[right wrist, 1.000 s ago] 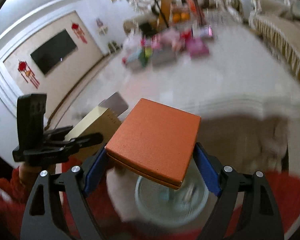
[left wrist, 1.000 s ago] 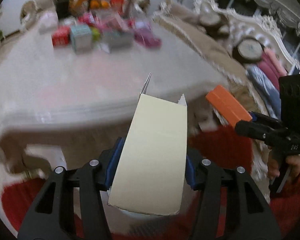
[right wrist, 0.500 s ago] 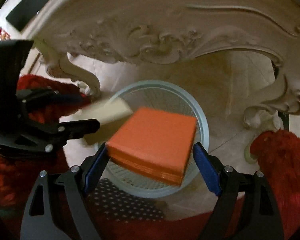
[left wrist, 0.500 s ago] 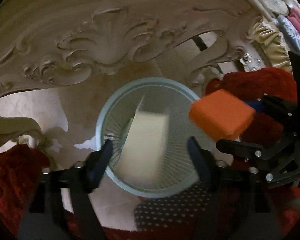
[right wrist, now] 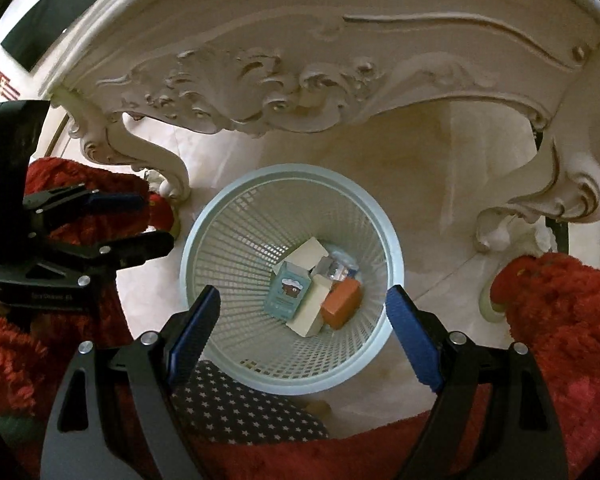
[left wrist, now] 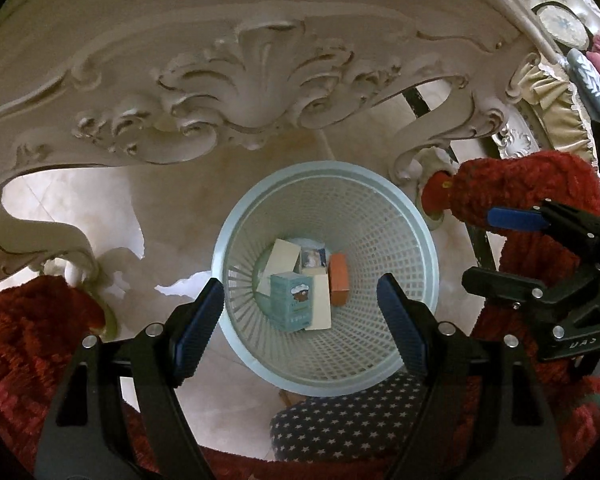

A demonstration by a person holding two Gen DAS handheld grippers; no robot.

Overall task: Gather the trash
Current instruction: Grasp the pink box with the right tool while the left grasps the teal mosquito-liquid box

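A pale blue mesh waste basket (left wrist: 396, 216) stands on the floor below both grippers; it also shows in the right wrist view (right wrist: 224, 240). At its bottom lie an orange box (left wrist: 338, 278), a cream box (left wrist: 320, 300), a light blue carton (left wrist: 294, 300) and more small boxes. The orange box (right wrist: 342, 304) and cream box (right wrist: 312, 310) show in the right wrist view too. My left gripper (left wrist: 300, 312) is open and empty above the basket. My right gripper (right wrist: 304, 330) is open and empty above it as well.
A carved cream table apron (left wrist: 240, 92) and its curved legs (right wrist: 148, 152) overhang the basket at the back. Red fuzzy fabric (right wrist: 560, 320) lies at both sides. A dark star-patterned slipper (left wrist: 340, 420) is at the basket's near side on the marble floor (left wrist: 100, 208).
Both grippers tilted down from the tabletop to the basket, then opened. The cream box left my left gripper and the orange box left my right gripper; both now lie in the basket.
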